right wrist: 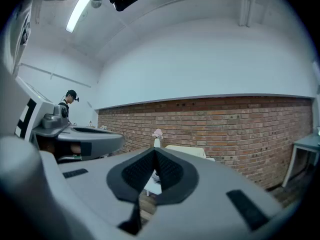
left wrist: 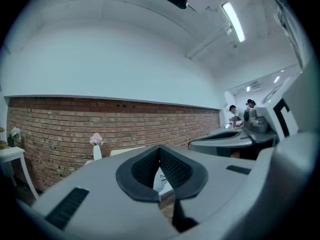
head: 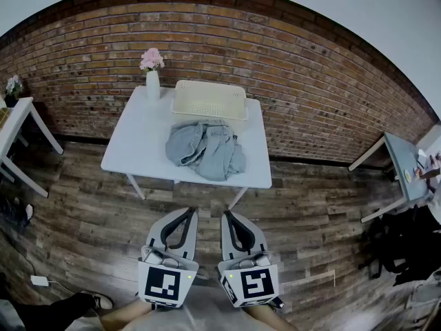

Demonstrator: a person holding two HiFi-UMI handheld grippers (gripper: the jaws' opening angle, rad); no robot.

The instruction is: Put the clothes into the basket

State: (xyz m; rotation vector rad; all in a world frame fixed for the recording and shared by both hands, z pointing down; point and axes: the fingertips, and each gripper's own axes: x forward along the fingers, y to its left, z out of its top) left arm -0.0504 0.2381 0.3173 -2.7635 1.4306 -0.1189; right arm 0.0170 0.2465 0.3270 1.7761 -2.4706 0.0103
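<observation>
A crumpled heap of grey clothes [head: 205, 147] lies on the white table [head: 145, 143], just in front of a cream plastic basket [head: 209, 99] that stands at the table's back edge by the brick wall. My left gripper [head: 191, 211] and right gripper [head: 225, 215] hover side by side over the wooden floor, short of the table's front edge. Both are shut with nothing between the jaws. In the left gripper view the jaws [left wrist: 160, 149] meet at the tips; in the right gripper view the right gripper [right wrist: 154, 151] looks the same, with the basket [right wrist: 185, 151] beyond.
A white vase with pink flowers [head: 152, 74] stands at the table's back left corner. Another white table [head: 14, 126] stands at far left and a grey one [head: 403, 164] at right. A dark bag [head: 396, 243] lies on the floor at right. A person [right wrist: 67, 104] stands in the background.
</observation>
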